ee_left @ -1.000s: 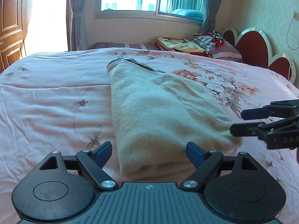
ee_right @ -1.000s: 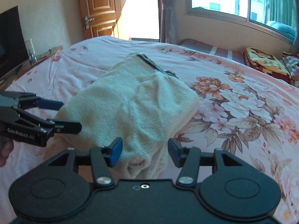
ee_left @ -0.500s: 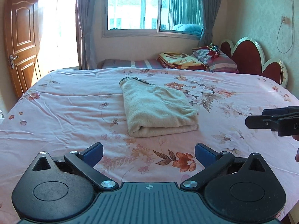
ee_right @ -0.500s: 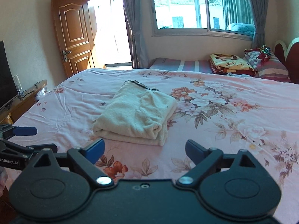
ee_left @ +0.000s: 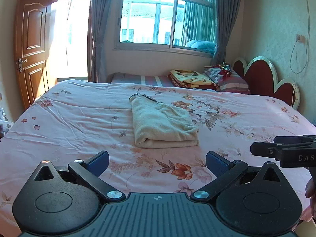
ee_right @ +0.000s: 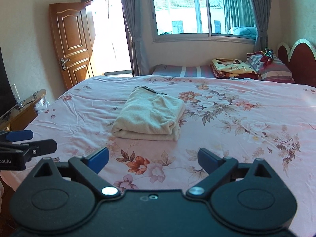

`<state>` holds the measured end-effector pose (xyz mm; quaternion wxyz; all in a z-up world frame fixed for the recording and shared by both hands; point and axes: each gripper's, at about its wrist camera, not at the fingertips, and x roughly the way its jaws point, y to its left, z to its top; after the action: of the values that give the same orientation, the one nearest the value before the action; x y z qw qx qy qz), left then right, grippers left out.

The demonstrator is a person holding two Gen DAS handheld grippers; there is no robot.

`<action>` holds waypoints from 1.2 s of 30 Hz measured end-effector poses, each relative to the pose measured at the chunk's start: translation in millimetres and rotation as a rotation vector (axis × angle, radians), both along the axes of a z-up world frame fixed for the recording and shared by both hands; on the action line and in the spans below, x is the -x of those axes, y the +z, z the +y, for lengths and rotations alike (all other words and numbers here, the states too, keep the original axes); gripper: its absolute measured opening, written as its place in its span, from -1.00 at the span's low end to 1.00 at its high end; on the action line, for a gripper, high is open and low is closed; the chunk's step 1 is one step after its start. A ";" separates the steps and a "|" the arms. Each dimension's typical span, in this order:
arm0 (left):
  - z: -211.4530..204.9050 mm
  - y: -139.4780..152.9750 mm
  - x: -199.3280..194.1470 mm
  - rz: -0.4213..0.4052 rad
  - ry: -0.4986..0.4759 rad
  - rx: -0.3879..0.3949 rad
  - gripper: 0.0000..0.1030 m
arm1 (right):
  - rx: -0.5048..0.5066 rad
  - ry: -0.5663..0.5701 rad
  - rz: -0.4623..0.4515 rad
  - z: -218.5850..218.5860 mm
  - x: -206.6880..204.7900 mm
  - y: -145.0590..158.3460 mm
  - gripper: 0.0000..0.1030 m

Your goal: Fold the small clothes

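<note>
Folded cream garment lying alone mid-bed, both grippers held back from it with nothing in them.

From the left wrist, the left gripper [ee_left: 157, 161] spreads its black arms wide, blue-padded fingers [ee_left: 98, 161] clear of the cloth; the garment [ee_left: 163, 125] sits well ahead as a plump, fuzzy rectangle, rounded fold toward the camera, dark trim at its far end, on the smooth pink floral sheet [ee_left: 69, 122]; the right gripper [ee_left: 284, 151] pokes in from the side, and I cannot tell its gap here. From the right wrist, the right gripper [ee_right: 153, 159] also stands wide over the printed flowers, the garment [ee_right: 150, 116] well beyond it, soft layers stacked at the near edge, and the left gripper [ee_right: 29, 143] is spread at the left margin.
</note>
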<state>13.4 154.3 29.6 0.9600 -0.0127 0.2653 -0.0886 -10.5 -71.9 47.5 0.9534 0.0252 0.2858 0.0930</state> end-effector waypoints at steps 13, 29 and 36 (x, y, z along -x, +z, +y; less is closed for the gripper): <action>-0.6 6.6 0.9 -0.016 -0.010 -0.017 1.00 | -0.003 -0.049 -0.012 -2.1 -6.2 1.1 0.87; -6.0 7.0 -3.4 -0.021 -0.003 -0.023 1.00 | 0.005 -0.058 -0.016 -7.7 -9.6 3.1 0.88; -7.0 7.0 -3.7 -0.022 -0.003 -0.025 1.00 | 0.007 -0.054 -0.018 -10.7 -10.3 2.7 0.88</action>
<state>17.1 147.4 36.7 0.9628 0.0007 0.2559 -0.0867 -0.2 -82.6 50.2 0.9582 0.0289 0.2767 0.0663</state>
